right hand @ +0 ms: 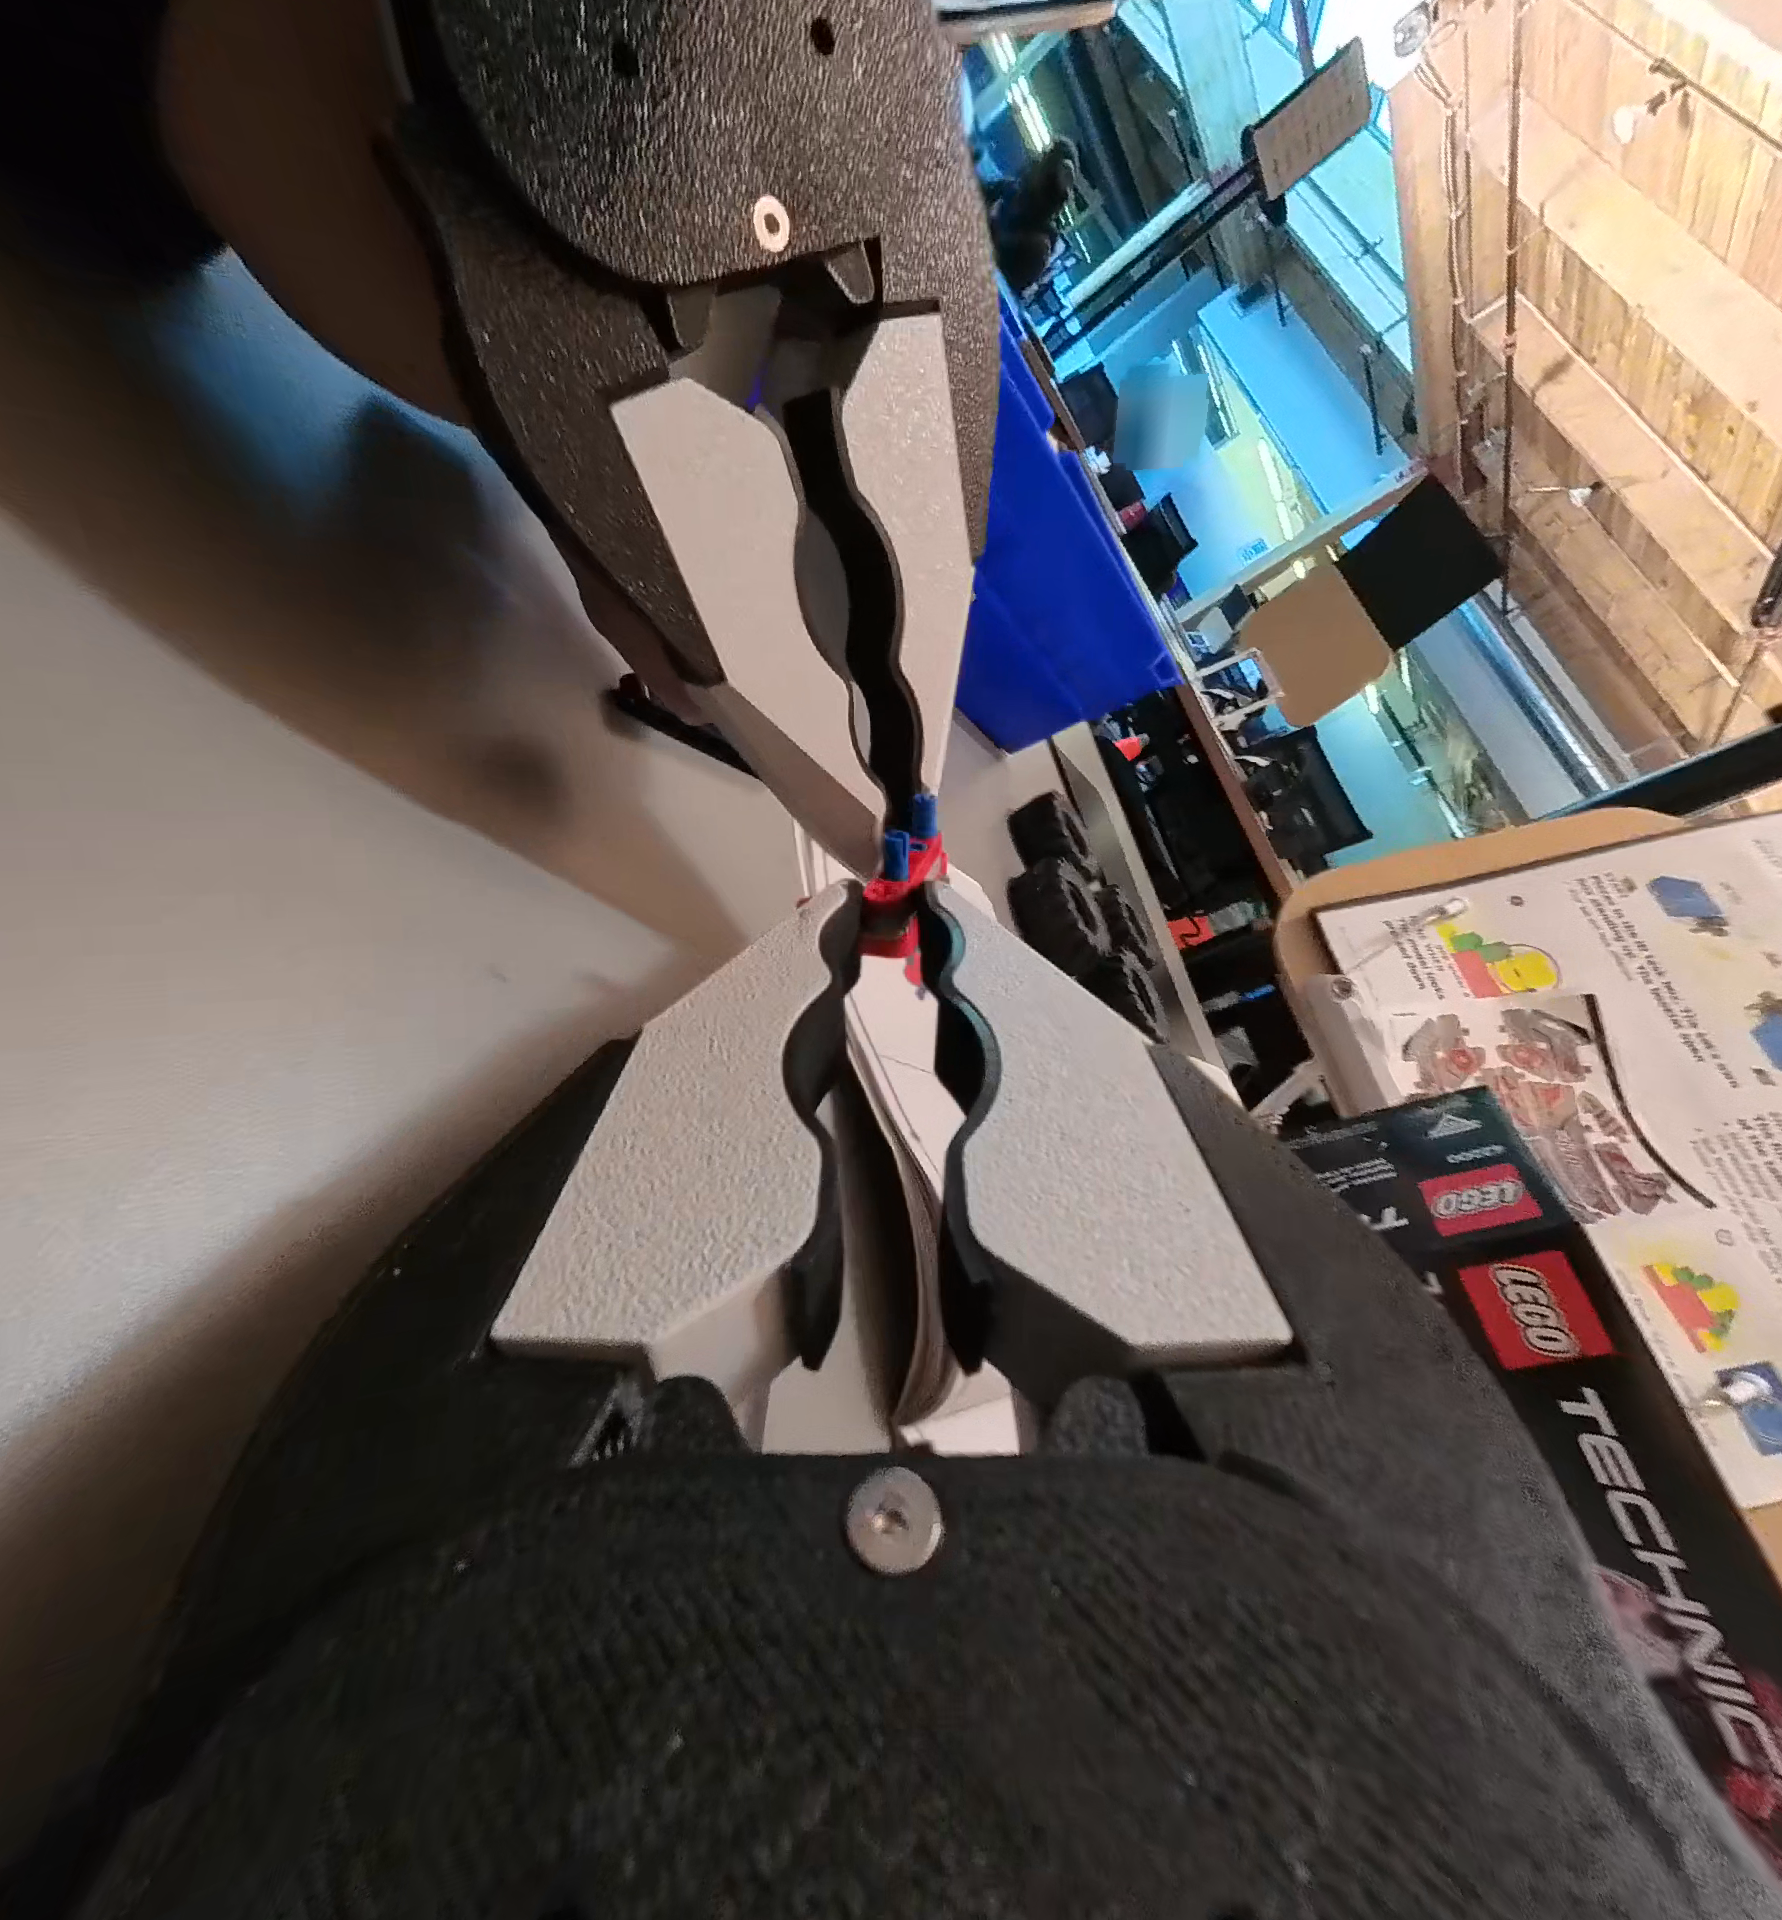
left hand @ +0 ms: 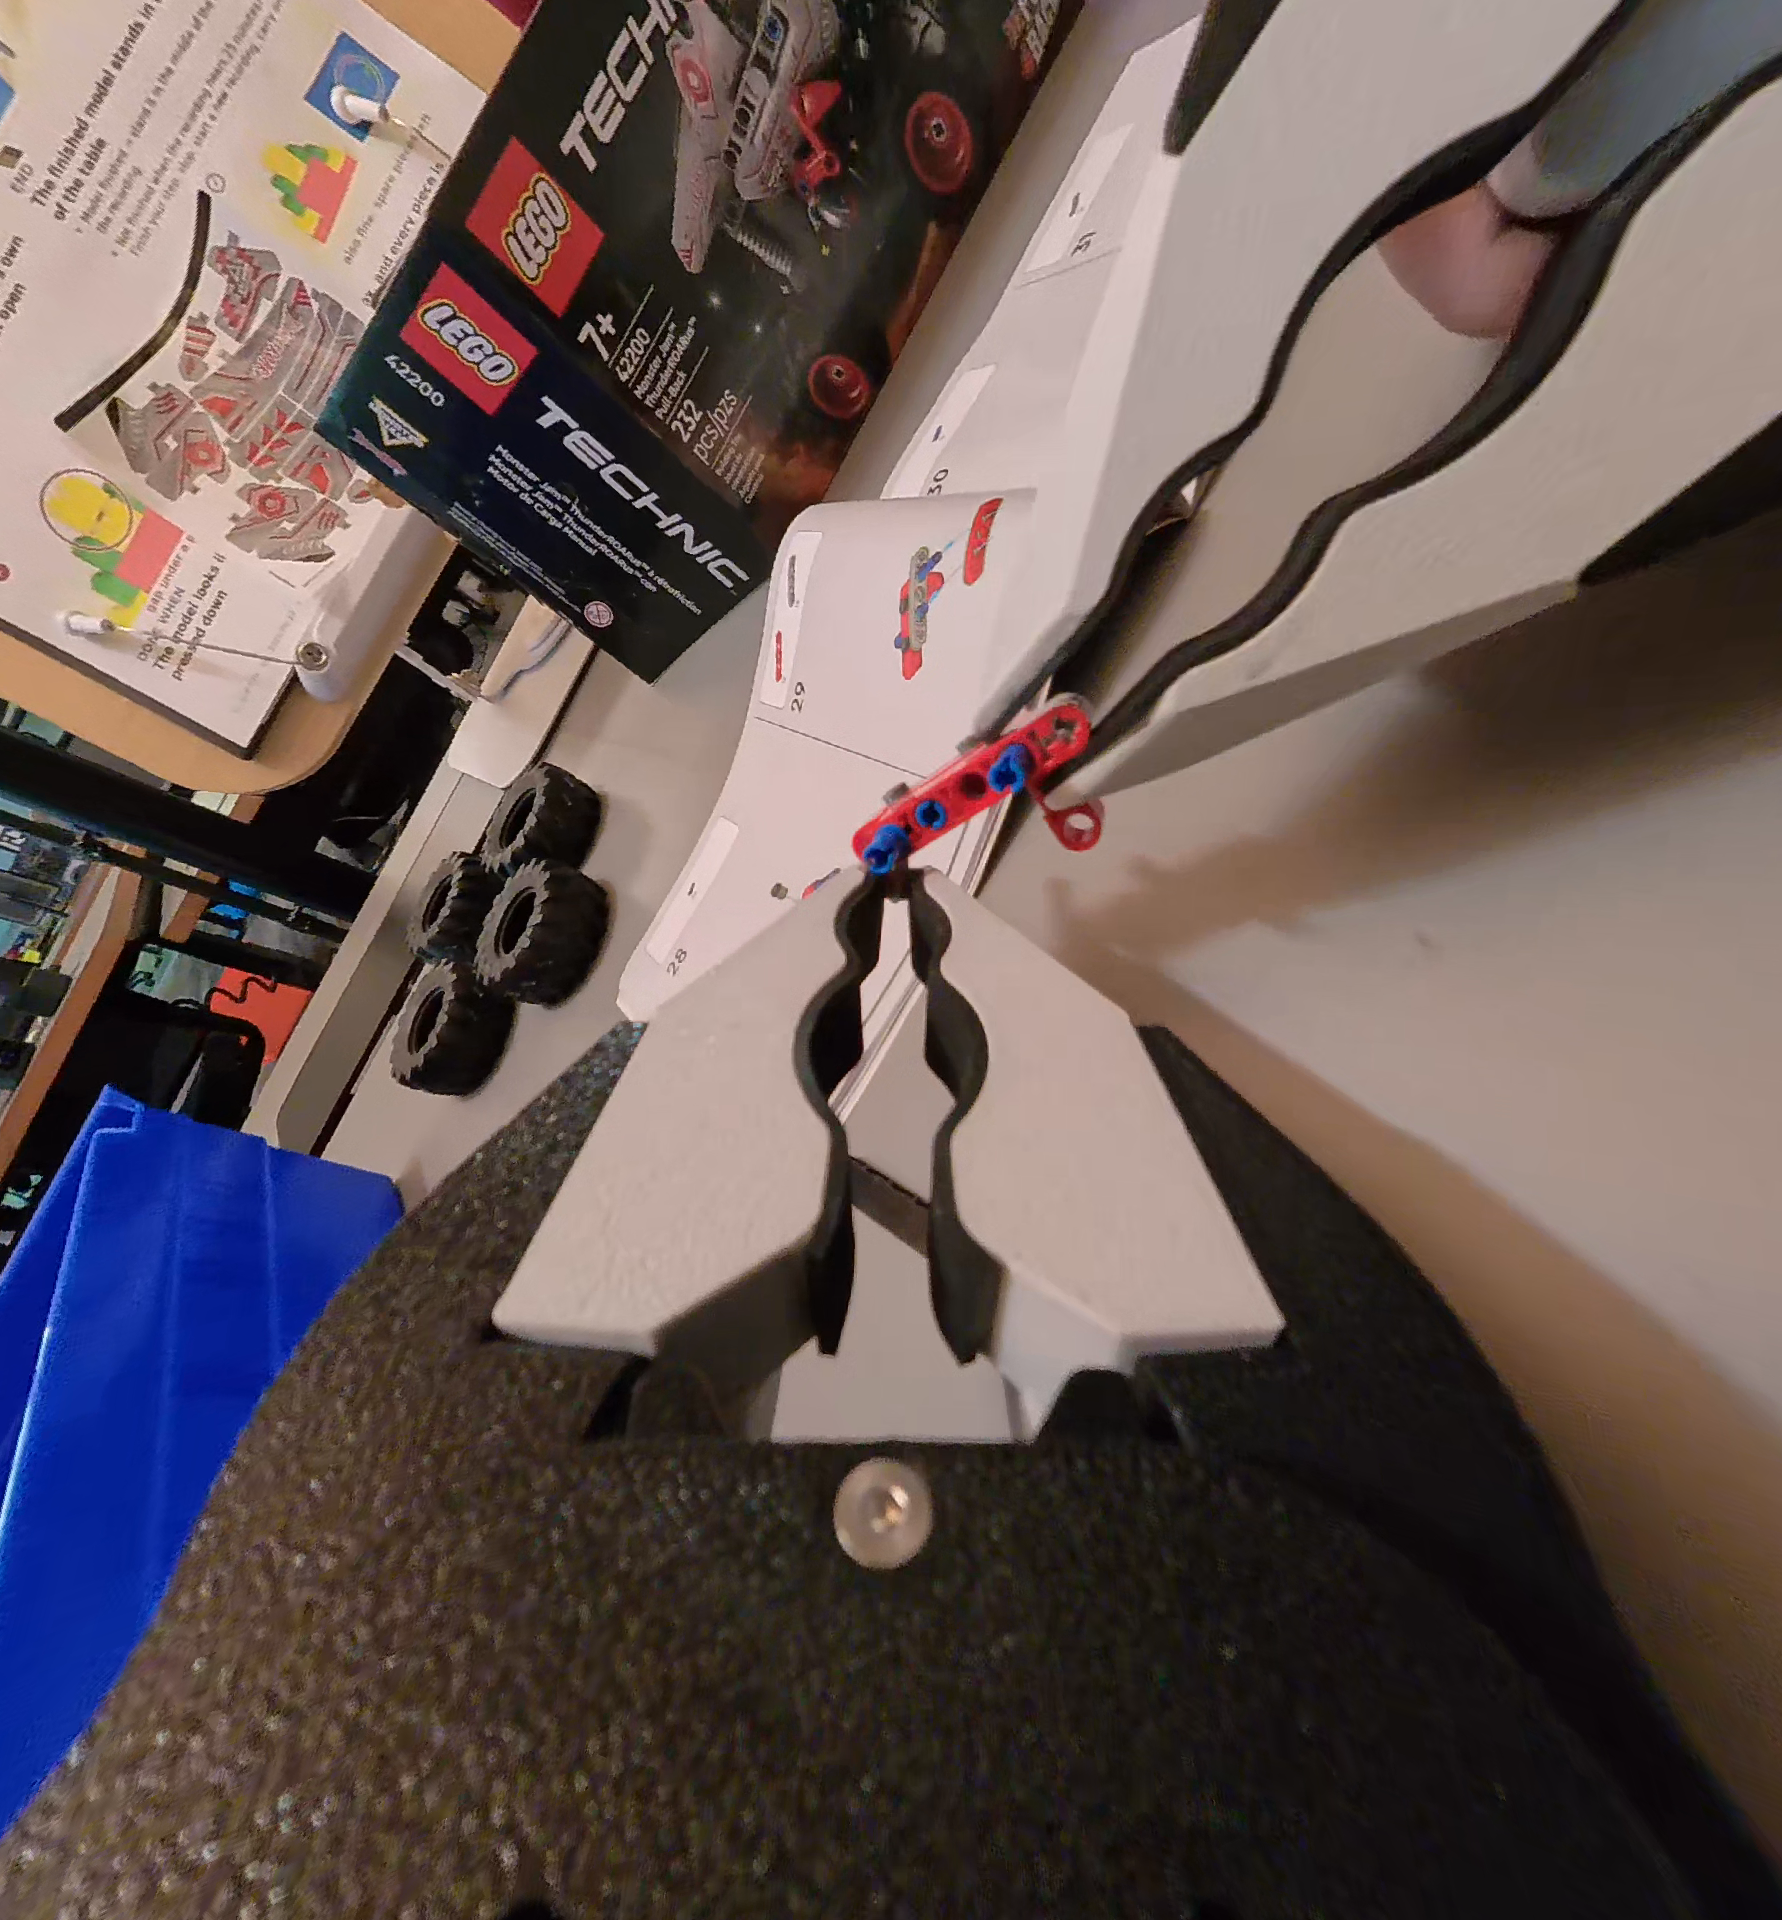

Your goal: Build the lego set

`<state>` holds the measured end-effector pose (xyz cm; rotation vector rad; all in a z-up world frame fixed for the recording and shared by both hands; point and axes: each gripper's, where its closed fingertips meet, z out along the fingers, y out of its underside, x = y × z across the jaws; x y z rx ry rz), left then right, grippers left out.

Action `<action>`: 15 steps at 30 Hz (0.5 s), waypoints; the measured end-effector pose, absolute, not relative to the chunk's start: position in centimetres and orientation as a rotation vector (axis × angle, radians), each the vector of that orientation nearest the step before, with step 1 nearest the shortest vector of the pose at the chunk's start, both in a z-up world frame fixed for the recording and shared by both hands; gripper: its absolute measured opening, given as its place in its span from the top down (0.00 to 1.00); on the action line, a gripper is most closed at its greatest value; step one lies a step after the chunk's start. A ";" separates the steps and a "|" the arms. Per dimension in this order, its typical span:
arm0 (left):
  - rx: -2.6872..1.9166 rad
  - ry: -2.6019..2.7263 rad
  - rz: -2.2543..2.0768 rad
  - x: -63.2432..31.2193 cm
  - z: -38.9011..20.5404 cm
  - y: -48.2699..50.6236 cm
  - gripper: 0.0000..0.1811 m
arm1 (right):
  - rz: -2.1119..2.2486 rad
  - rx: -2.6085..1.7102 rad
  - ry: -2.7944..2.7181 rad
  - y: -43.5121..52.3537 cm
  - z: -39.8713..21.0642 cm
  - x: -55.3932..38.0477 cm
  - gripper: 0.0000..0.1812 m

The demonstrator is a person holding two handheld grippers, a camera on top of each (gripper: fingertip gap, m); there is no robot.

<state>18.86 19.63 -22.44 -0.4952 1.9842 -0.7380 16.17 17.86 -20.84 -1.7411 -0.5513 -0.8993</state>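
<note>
Blue bin [right hand: 1058,582] sitting at the table edge; contents hidden. Right gripper [right hand: 892,925] pinching one end of the red beam [left hand: 980,781], fingers narrow. Left gripper [left hand: 892,883] closing narrowly on a blue pin [left hand: 879,854] at the beam's other end. Beam hanging above the open instruction booklet [left hand: 845,665] on the white table [left hand: 1386,1039]. Black tyres [left hand: 513,925] and set box [left hand: 658,312] lying beyond.
</note>
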 end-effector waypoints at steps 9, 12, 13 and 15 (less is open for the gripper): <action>-0.483 2.013 -0.708 18.8 -23.0 19.5 0.99 | -1.094 -1.810 -0.556 17.3 -20.9 17.9 0.97; -0.478 1.987 -0.668 18.8 -22.5 20.1 0.99 | -1.144 -1.885 -0.490 16.8 -21.2 19.2 0.97; -0.462 1.970 -0.664 18.8 -22.0 20.1 0.99 | -1.155 -1.891 -0.472 16.6 -21.1 19.5 0.97; -0.410 1.958 -0.680 18.5 -21.5 19.4 0.99 | -1.182 -1.906 -0.453 16.4 -21.1 19.9 0.97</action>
